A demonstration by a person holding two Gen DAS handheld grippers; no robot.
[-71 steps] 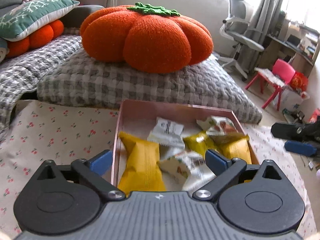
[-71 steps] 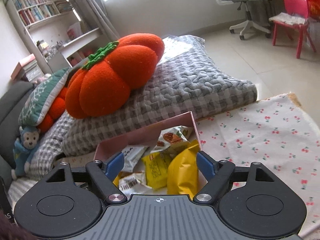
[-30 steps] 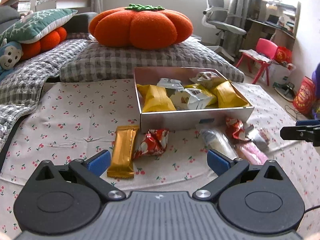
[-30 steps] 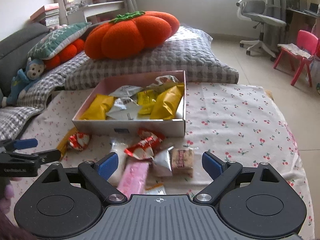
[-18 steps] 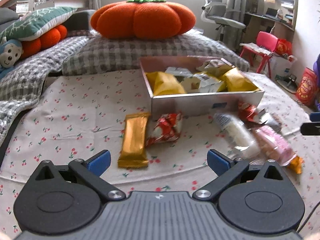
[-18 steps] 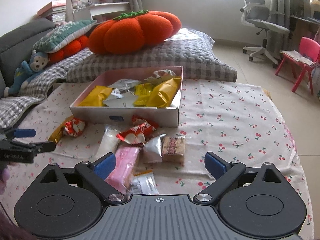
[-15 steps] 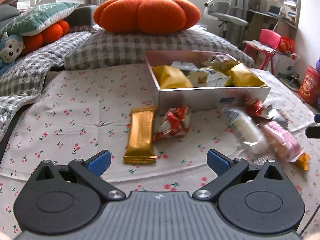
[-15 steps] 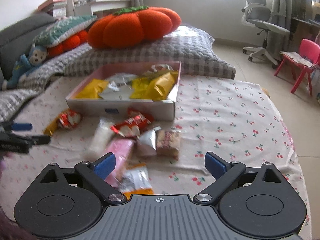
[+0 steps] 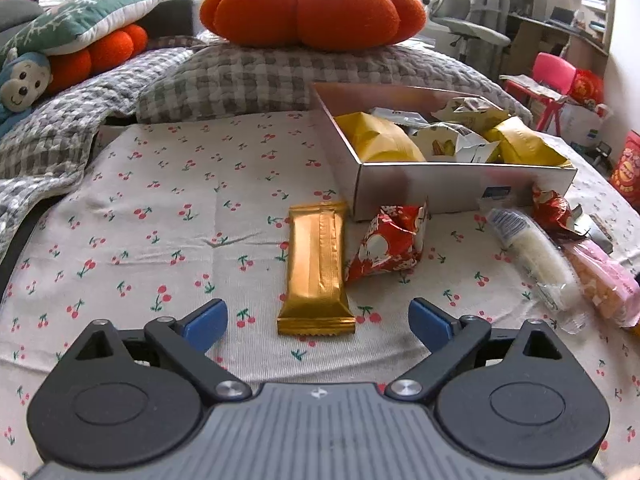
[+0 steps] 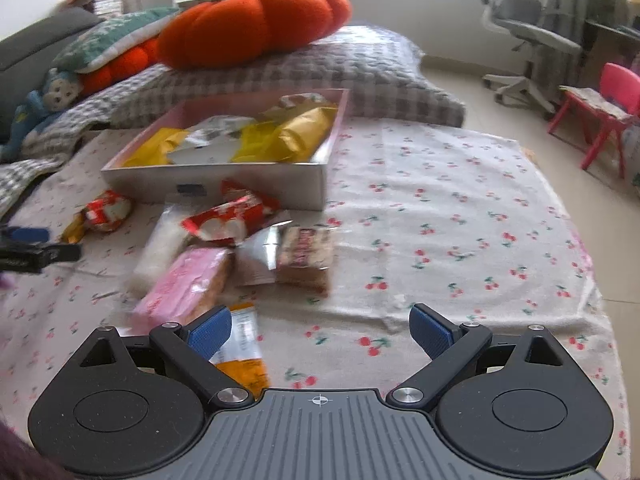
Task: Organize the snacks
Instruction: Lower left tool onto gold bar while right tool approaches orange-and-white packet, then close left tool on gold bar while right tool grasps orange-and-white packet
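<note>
A pink-lined box [image 9: 460, 184] holds several yellow and white snack packs; it also shows in the right wrist view [image 10: 256, 180]. In front of it lie loose snacks: a gold bar [image 9: 318, 268], a red pack [image 9: 390, 242], a white pack [image 9: 532, 252] and a pink pack [image 9: 600, 280]. My left gripper [image 9: 318, 324] is open and empty, just short of the gold bar. My right gripper [image 10: 320, 330] is open and empty, low over the cloth near the pink pack [image 10: 188, 284], a brown bar [image 10: 306, 254] and an orange-white pack [image 10: 240, 348].
A cherry-print cloth [image 9: 160, 208] covers the surface. A grey checked cushion [image 9: 248, 80] with an orange pumpkin pillow [image 9: 312, 8] lies behind the box. A monkey toy [image 9: 20, 80] sits far left. An office chair [image 10: 524, 40] and a red child's chair [image 10: 600, 112] stand on the floor at right.
Both grippers have pulled back from over the box and dropped lower towards the loose snacks. The left has closed in on the gold bar. Both stay open.
</note>
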